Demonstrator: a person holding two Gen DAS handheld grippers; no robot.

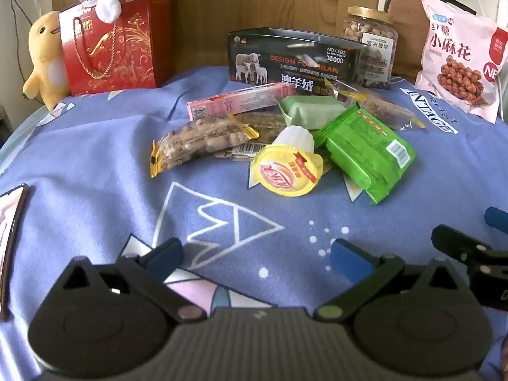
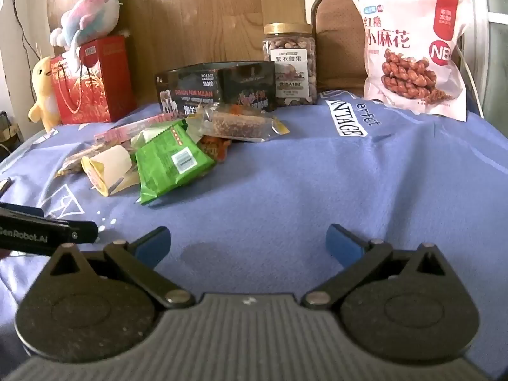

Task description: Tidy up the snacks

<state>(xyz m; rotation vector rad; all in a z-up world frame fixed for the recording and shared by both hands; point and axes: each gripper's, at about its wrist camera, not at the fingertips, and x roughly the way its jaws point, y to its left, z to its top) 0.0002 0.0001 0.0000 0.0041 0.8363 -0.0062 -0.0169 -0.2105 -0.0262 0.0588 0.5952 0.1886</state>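
Note:
A heap of snacks lies mid-table on the blue cloth (image 1: pixel 95 174): a yellow-lidded jelly cup (image 1: pixel 290 162) on its side, a green packet (image 1: pixel 365 149), a pale green packet (image 1: pixel 312 112), a pink box (image 1: pixel 238 100), and clear nut bags (image 1: pixel 203 141). The cup (image 2: pixel 108 165) and green packet (image 2: pixel 173 160) show left of centre in the right wrist view. My left gripper (image 1: pixel 257 258) is open and empty, short of the heap. My right gripper (image 2: pixel 249 243) is open and empty over bare cloth, right of the heap.
A black open box (image 1: pixel 295 58) stands behind the heap. A nut jar (image 2: pixel 289 63) and a big pink snack bag (image 2: pixel 412 50) are at the back right. A red gift bag (image 1: pixel 117 38) and plush toys (image 1: pixel 44 57) are at the back left. A phone (image 1: pixel 9 247) lies at the left.

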